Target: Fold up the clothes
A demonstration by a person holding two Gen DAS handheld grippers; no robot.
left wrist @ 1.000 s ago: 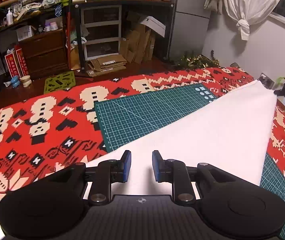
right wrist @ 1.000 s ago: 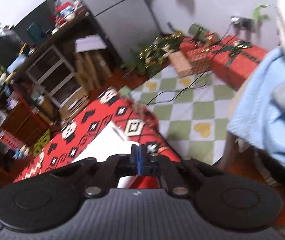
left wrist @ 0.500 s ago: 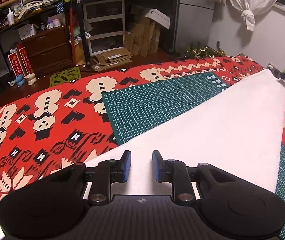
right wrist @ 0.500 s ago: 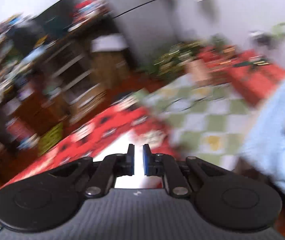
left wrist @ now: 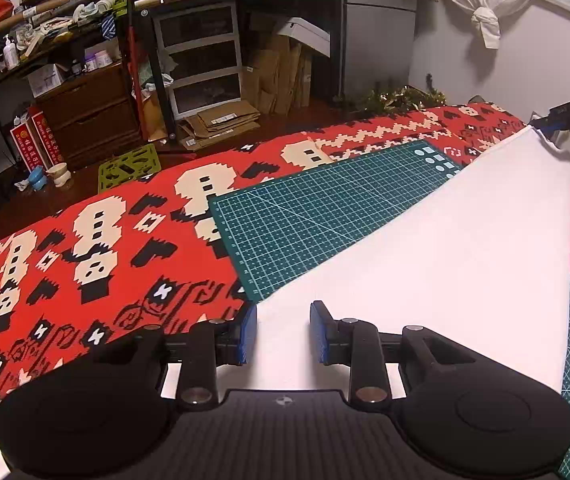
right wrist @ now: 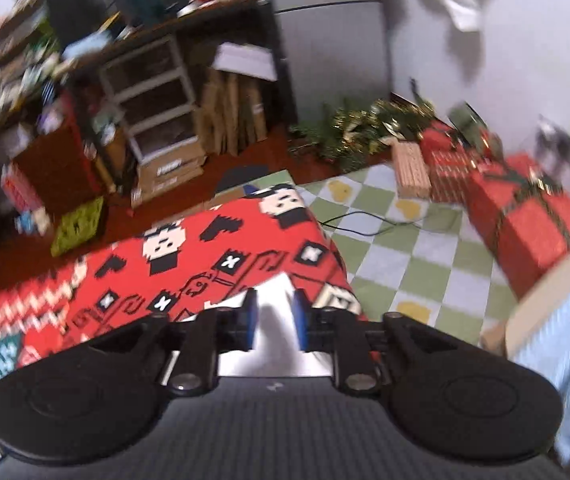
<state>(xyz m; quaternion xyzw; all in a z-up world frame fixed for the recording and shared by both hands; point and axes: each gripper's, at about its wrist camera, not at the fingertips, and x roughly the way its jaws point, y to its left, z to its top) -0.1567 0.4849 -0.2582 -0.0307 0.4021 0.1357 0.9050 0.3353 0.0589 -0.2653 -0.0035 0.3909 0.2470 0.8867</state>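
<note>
A white cloth [left wrist: 445,264] lies flat across the green cutting mat [left wrist: 305,216] on the red patterned table cover [left wrist: 105,256]. My left gripper [left wrist: 283,330] is open, its fingers hovering over the cloth's near part. My right gripper [right wrist: 275,316] is open over the cloth's far corner [right wrist: 273,300]; it also shows in the left wrist view [left wrist: 565,118] at that corner. The right wrist view is blurred.
The table edge drops to a checkered rug [right wrist: 405,256] with red gift boxes [right wrist: 525,216]. Shelves, drawers [left wrist: 201,64] and cardboard stand beyond the table. A light blue cloth [right wrist: 565,340] lies at the right.
My right gripper opened and let go of the cloth corner, which now rests on the table. My left gripper stayed open and shifted slightly over the cloth.
</note>
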